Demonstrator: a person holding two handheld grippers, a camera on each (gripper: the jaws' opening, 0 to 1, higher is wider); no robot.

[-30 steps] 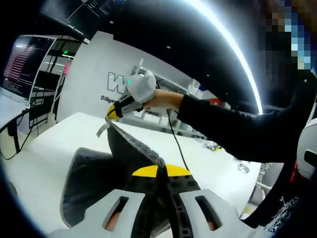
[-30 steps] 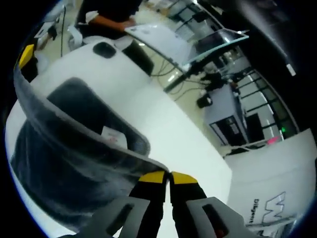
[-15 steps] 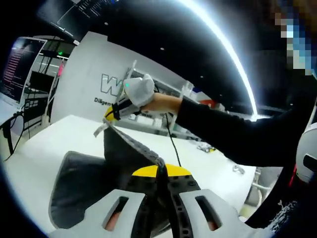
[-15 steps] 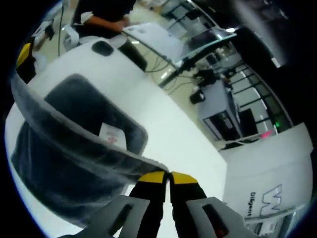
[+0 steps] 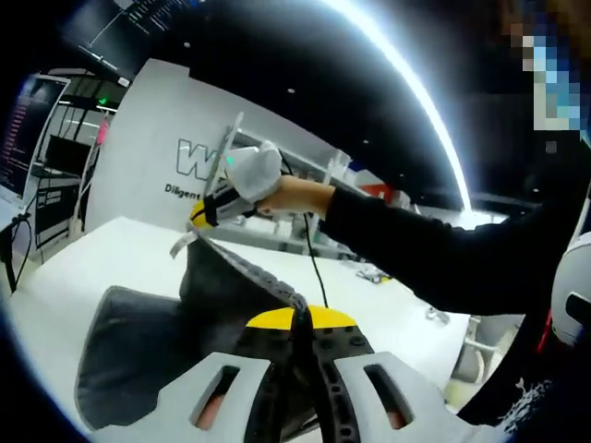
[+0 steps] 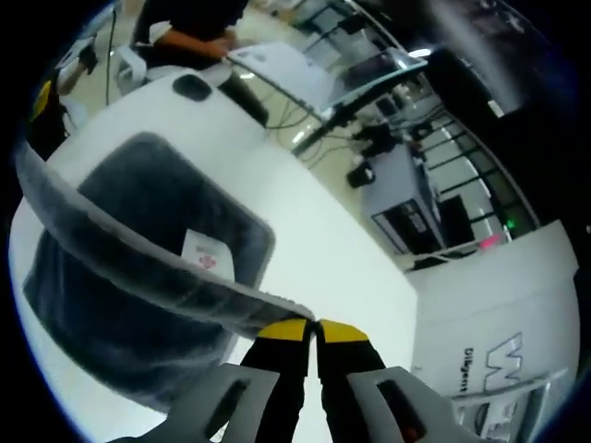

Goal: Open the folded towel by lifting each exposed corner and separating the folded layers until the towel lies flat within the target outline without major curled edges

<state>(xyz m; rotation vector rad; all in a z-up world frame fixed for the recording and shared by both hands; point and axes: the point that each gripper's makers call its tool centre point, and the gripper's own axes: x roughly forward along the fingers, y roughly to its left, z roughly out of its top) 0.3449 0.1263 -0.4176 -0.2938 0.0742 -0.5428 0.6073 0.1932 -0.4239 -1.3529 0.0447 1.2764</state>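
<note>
Jaws of the left gripper (image 5: 297, 325) and right gripper (image 6: 316, 330) each pinch a corner of the grey towel (image 6: 138, 249), holding one edge taut in the air. Unfolding looks midway: the lower part rests on the white table (image 6: 323, 249), not yet flat. Beyond stand desks and monitors.

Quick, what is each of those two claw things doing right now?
Left gripper: closed on the grey towel's edge.
Right gripper: closed on the same towel's edge.
</note>
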